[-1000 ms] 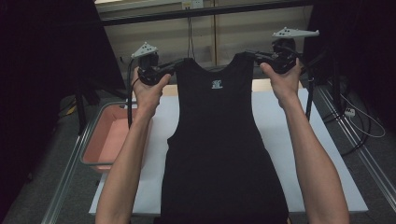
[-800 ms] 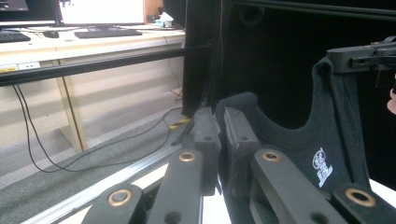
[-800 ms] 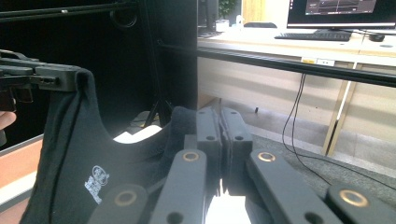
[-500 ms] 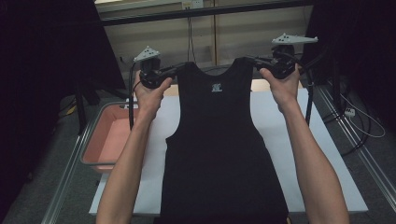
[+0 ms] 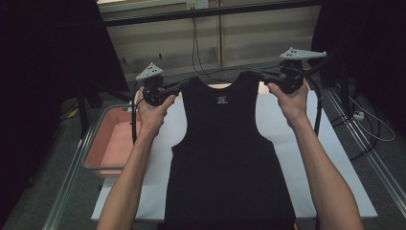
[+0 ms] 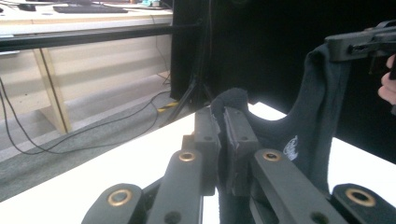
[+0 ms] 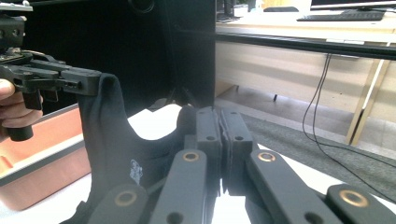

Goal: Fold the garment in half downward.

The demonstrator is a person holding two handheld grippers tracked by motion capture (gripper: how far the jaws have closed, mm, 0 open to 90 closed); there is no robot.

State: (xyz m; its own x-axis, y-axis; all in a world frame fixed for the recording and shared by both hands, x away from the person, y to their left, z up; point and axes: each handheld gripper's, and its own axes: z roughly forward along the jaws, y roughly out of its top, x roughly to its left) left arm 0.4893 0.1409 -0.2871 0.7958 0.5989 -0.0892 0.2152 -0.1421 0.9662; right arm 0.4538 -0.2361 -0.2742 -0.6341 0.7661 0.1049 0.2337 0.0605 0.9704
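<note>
Both grippers' jaws are pressed together on thin pinches of cloth: the left gripper [image 6: 219,140] holds one shoulder strap of the black vest [image 5: 225,158], the right gripper [image 7: 219,144] the other. Nearest the person, the vest's hem drapes over the front of the white table [image 5: 344,172]; farther off its body lies flat on the table, and its straps are lifted clear at the far end. How deep each strap sits between the jaws is hard to judge, as the fold hides the edge. A shallow bite could slip if the hands pull apart or lift sharply, dropping one shoulder and skewing the vest. Beyond the left hand [image 5: 151,117], the pink tub [image 5: 103,143] could snag a swinging strap.
</note>
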